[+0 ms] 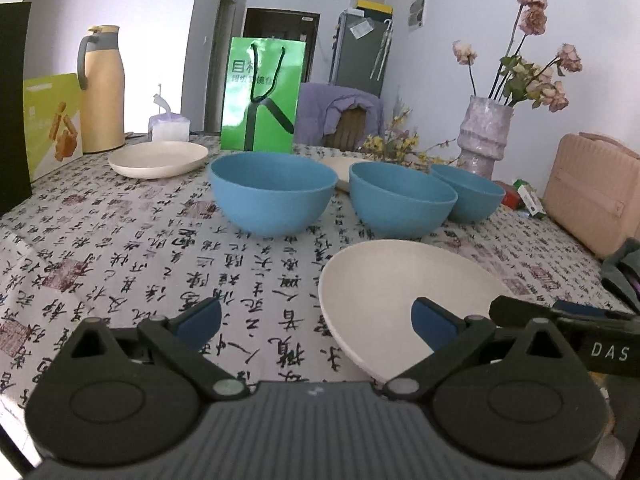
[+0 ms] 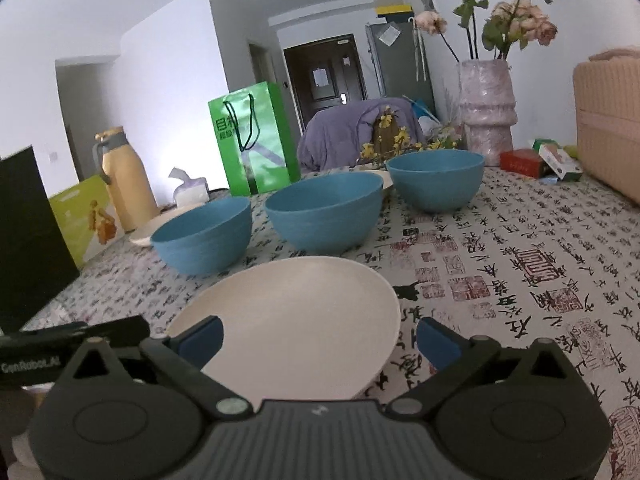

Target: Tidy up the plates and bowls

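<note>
Three blue bowls stand in a row on the patterned tablecloth: left bowl (image 1: 273, 196) (image 2: 202, 234), middle bowl (image 1: 401, 201) (image 2: 325, 210), right bowl (image 1: 467, 192) (image 2: 435, 178). A cream plate (image 1: 400, 292) (image 2: 296, 316) lies nearest, in front of the bowls. A second cream plate (image 1: 158, 159) (image 2: 160, 224) sits far left, and a third (image 1: 344, 172) peeks out behind the bowls. My left gripper (image 1: 316, 326) is open over bare cloth, its right finger over the near plate's edge. My right gripper (image 2: 320, 342) is open with the near plate's front part between its fingers, untouched.
At the back stand a yellow thermos jug (image 1: 102, 92), a green paper bag (image 1: 262, 94), a tissue pack (image 1: 169, 128) and a vase of dried flowers (image 1: 484, 136). A pink case (image 1: 596, 196) and small boxes (image 2: 540, 160) occupy the right side. A black board (image 2: 28, 240) stands at left.
</note>
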Action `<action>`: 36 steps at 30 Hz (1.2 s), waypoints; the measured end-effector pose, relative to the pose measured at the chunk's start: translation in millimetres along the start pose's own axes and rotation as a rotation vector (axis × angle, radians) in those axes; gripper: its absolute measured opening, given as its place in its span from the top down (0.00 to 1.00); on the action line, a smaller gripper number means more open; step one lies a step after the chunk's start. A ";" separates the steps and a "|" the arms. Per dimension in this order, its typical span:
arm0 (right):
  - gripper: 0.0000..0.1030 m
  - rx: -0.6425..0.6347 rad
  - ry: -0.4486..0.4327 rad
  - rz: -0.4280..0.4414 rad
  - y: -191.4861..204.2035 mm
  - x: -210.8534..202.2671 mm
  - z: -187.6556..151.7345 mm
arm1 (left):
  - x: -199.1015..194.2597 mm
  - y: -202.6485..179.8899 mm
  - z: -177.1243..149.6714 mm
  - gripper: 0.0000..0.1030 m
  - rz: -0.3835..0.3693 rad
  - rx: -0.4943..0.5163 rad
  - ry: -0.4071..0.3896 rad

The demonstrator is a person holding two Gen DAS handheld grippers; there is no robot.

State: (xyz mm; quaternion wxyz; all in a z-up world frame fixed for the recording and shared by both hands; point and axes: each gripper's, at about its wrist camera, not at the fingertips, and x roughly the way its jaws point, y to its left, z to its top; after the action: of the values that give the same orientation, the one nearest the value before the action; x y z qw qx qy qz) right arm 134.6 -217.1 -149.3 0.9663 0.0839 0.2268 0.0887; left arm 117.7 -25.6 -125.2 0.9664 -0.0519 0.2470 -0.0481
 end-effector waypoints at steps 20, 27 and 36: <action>0.00 0.098 -0.035 0.044 -8.5 3.7 10.6 | 3.2 7.0 6.9 0.00 0.043 -0.064 -0.025; 0.00 0.112 -0.028 0.037 -8.6 -2.1 8.2 | -12.0 6.8 1.5 0.00 0.043 -0.075 -0.060; 0.00 0.086 -0.031 0.060 3.1 -10.4 4.3 | -29.0 12.0 -6.0 0.00 0.002 -0.079 -0.093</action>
State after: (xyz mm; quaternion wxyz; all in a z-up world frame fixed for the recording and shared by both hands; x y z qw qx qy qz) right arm 127.0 -216.8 -140.5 0.9620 0.1336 0.2130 0.1066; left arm 90.3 -10.7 -118.2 0.9741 -0.0916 0.2036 -0.0347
